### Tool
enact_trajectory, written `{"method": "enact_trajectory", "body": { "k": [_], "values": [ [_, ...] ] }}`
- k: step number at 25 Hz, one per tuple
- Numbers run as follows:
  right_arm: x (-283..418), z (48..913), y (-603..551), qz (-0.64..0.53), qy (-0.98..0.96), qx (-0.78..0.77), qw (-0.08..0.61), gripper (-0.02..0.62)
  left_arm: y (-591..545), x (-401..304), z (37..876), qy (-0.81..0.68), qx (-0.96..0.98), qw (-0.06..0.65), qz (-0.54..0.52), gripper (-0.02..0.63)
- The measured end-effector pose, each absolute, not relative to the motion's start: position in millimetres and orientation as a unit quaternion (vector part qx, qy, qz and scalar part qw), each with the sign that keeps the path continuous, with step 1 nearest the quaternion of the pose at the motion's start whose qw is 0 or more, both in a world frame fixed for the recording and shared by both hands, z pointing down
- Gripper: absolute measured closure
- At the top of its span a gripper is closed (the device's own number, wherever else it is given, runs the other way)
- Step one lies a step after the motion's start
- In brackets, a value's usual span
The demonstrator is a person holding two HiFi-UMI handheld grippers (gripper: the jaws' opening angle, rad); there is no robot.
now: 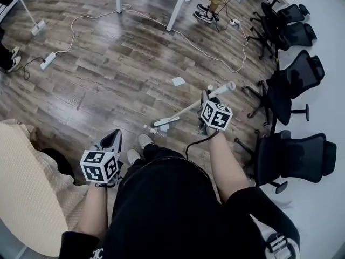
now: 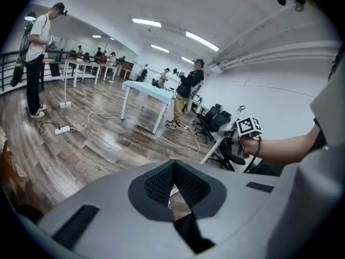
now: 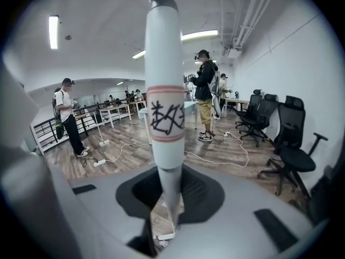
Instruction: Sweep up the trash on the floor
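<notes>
In the head view my right gripper (image 1: 206,98) is shut on a long white broom handle (image 1: 186,110) that slants down left to the broom head (image 1: 166,121) on the wooden floor. The right gripper view shows the handle (image 3: 165,117), with a scribbled label, rising between the jaws of my right gripper (image 3: 167,193). A pale paper scrap (image 1: 178,81) lies just beyond the broom. Small bits of trash (image 1: 150,129) lie beside the broom head. My left gripper (image 1: 114,136) hangs by my left leg, shut and with nothing in it; the left gripper view shows its pads (image 2: 156,185) closed together.
Black office chairs (image 1: 294,80) line the right side. A white cable (image 1: 215,55) and a power strip (image 1: 48,60) lie on the floor. White table legs (image 1: 177,7) and a person's shoes (image 1: 204,14) are at the far end. A cream cushion (image 1: 27,193) sits at lower left.
</notes>
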State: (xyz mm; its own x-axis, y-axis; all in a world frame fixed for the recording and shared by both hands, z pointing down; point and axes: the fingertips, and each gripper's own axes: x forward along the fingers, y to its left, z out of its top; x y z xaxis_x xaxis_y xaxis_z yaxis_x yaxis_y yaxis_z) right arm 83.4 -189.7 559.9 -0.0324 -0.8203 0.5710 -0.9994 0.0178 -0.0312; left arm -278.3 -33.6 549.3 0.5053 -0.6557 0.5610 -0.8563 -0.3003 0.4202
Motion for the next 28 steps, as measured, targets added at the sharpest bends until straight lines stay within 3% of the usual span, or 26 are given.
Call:
{"method": "enact_trajectory", "body": {
  "k": [12, 19, 28],
  "values": [
    [123, 523, -183, 0.185, -0.688, 0.673, 0.200, 0.520, -59, -232, 543, -0.456, 0.816, 0.328, 0.134, 0.611],
    [177, 526, -187, 0.123, -0.768, 0.586, 0.227, 0.520, -90, -102, 533, -0.446, 0.828, 0.312, 0.135, 0.611],
    [360, 557, -212, 0.161, -0.823, 0.495, 0.226, 0.520, -153, 104, 507, -0.529, 0.794, 0.264, 0.139, 0.611]
  ]
}}
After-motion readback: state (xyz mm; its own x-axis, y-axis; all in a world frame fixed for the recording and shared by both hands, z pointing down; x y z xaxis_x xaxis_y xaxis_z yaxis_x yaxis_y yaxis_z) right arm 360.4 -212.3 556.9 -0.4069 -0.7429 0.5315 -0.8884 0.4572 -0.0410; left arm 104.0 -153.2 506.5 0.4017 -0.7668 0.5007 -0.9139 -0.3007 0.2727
